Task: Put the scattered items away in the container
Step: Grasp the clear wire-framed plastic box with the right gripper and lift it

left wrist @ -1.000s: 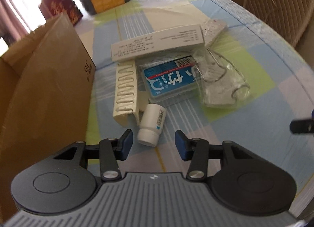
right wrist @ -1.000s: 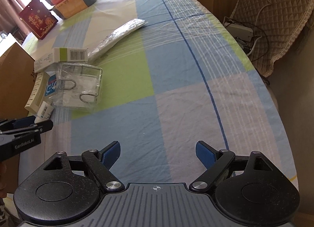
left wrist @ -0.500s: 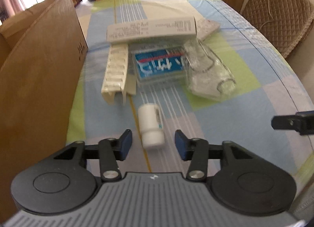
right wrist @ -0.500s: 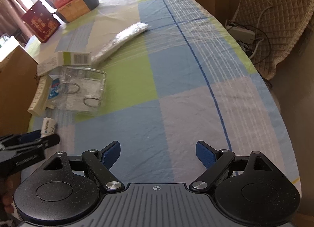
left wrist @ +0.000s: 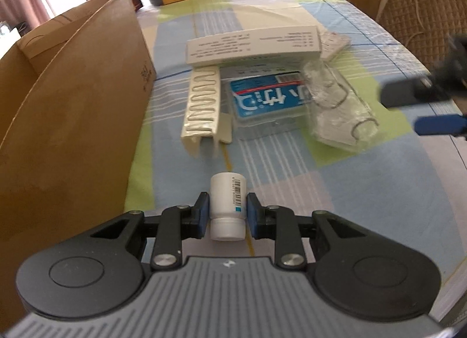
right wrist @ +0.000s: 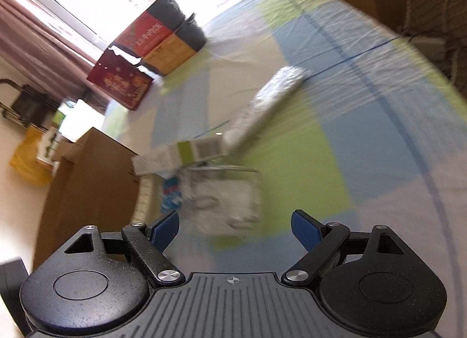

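Bottle in the grip, nearest to us: the left tool (left wrist: 227, 215) has its blue pads pressed against both sides of a small white bottle (left wrist: 226, 203), cap end toward the camera, low over the bench (left wrist: 379, 186). Whether the bottle is lifted clear of the cloth or sits on it, I can't tell.

Just left of that stands the cardboard box (left wrist: 73, 121), its tall brown wall running along the left side; its inside is hidden from both views, so what's already in there is anyone's guess.

A bit farther out, the pile waits on the checked cloth: a cream ribbed strip (left wrist: 202, 107) beside the box wall, a clear case with a blue label (left wrist: 267, 98) to its right, a clear packet with wire hooks (left wrist: 338, 110) right again. Across the far side of the pile lies a long white carton (left wrist: 251, 44), with a silvery flat pack (right wrist: 271, 104) beyond it.

Over on the right, the right tool (right wrist: 235, 228) is spread wide with nothing between its pads, blurred, pointed at the hook packet.

My read: one item gripped, at least five left on the bench.
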`<state>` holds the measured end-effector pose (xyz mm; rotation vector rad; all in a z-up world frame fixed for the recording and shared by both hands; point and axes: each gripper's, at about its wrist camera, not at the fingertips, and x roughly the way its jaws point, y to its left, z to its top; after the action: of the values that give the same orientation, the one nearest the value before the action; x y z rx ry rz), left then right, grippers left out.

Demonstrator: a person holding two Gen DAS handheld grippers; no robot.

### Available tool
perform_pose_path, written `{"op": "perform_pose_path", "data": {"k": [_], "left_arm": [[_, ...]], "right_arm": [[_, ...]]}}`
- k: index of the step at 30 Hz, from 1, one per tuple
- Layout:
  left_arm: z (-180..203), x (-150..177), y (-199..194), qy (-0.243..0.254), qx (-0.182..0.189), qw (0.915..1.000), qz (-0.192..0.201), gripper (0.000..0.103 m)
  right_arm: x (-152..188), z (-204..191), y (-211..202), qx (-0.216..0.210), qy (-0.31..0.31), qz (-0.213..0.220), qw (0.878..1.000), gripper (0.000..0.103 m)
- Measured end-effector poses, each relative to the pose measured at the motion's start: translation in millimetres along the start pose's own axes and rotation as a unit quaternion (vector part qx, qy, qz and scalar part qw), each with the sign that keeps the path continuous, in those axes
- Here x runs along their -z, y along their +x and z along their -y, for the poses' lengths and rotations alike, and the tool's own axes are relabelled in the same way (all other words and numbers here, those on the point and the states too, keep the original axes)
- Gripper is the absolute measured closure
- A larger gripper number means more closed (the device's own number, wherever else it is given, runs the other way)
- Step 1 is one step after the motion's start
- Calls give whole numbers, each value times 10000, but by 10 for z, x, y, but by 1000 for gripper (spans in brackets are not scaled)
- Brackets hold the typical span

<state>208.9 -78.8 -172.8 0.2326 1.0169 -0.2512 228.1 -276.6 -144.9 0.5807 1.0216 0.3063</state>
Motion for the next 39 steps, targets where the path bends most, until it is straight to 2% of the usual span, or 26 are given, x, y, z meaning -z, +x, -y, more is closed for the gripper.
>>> {"op": "perform_pose_path", "data": {"k": [4, 9, 11, 12, 14, 18, 26, 32, 39], "left_arm": [[-14, -12, 10, -92, 10, 10000, -20, 80], [-39, -7, 18, -202, 84, 9998, -40, 80], [-47, -12, 20, -224, 116, 9997, -58, 80], [-49, -13, 19, -218, 140, 9996, -57, 80], [-32, -9, 12, -165, 194, 9997, -48, 80], [-9, 10, -14, -97, 329, 9994, -100, 81], [27, 53, -358, 7, 702, 9975, 107, 81], [-33, 18, -797, 64, 876, 9953, 403, 81], [-225, 76, -1189, -41, 672, 9967, 463, 81]], "right_arm": [[-92, -41, 244, -14, 74, -56, 10000, 14], [-137, -76, 461, 185, -98, -97, 9997, 14], [-126, -106, 474, 315, -291, -116, 9990, 30], [-116, -111, 467, 375, -330, -137, 9987, 30], [-100, -110, 425, 529, -300, -197, 9980, 34], [1, -79, 245, 982, -207, -295, 9945, 34], [247, -212, -287, 1570, -253, -108, 9872, 34], [523, -454, -522, 1742, -445, -217, 9835, 34], [713, -857, -648, 1599, -859, -262, 9830, 34]]}}
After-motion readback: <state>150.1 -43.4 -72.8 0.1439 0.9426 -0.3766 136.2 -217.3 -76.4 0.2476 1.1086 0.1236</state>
